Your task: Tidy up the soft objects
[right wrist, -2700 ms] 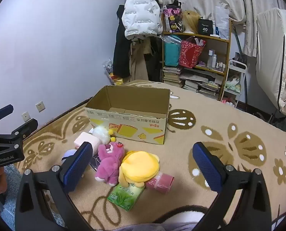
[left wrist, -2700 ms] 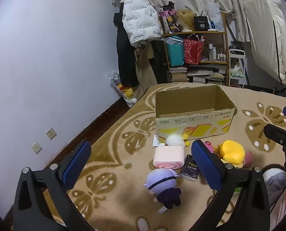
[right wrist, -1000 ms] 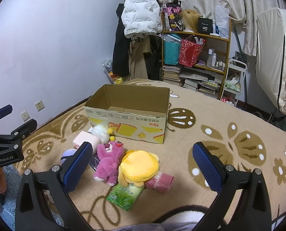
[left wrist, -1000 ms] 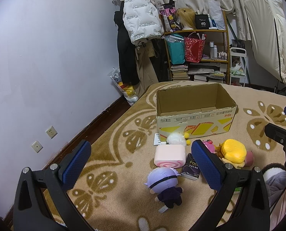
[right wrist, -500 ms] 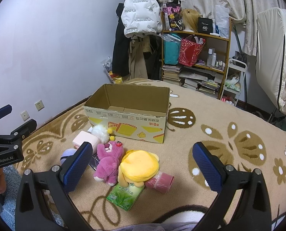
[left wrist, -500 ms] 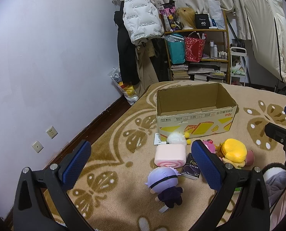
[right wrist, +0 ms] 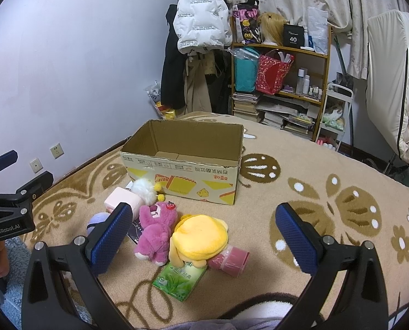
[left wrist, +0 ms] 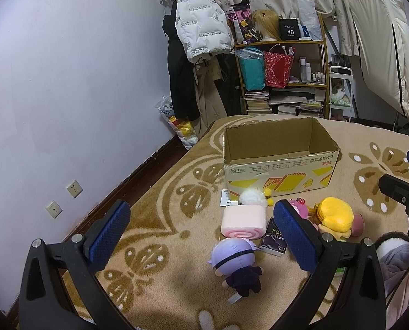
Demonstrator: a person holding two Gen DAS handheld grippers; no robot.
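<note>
Toys heaped on the carpet before an open box

Jaws of the left gripper (left wrist: 201, 233) stand wide apart with nothing between them, hovering over the patterned carpet (left wrist: 160, 220). Jaws of the right gripper (right wrist: 204, 236) are spread just as wide and hold nothing.

Going left to right in the right wrist view: a purple-haired doll (right wrist: 95, 221) lies on the carpet, partly hidden behind the left blue pad. Just beside it sits a pink roll cushion (right wrist: 120, 199), with a white fluffy toy (right wrist: 145, 189) touching its far side. A dark packet (right wrist: 135, 232) lies flat between the cushion and a pink plush bear (right wrist: 156, 232). The bear leans against a yellow plush (right wrist: 200, 236), which rests on a green tissue pack (right wrist: 179, 277) and a pink cylinder (right wrist: 229, 258).

Behind this heap stands 1 cardboard box (right wrist: 185, 165), open at the top, with no toys seen inside. In the left wrist view the doll (left wrist: 236, 261) lies nearest, back turned to the camera, with the cushion (left wrist: 244, 222) beyond it and the box (left wrist: 280, 162) farther on.

A shelf (right wrist: 280, 82) crowded with bags and books stands against the far wall.
</note>
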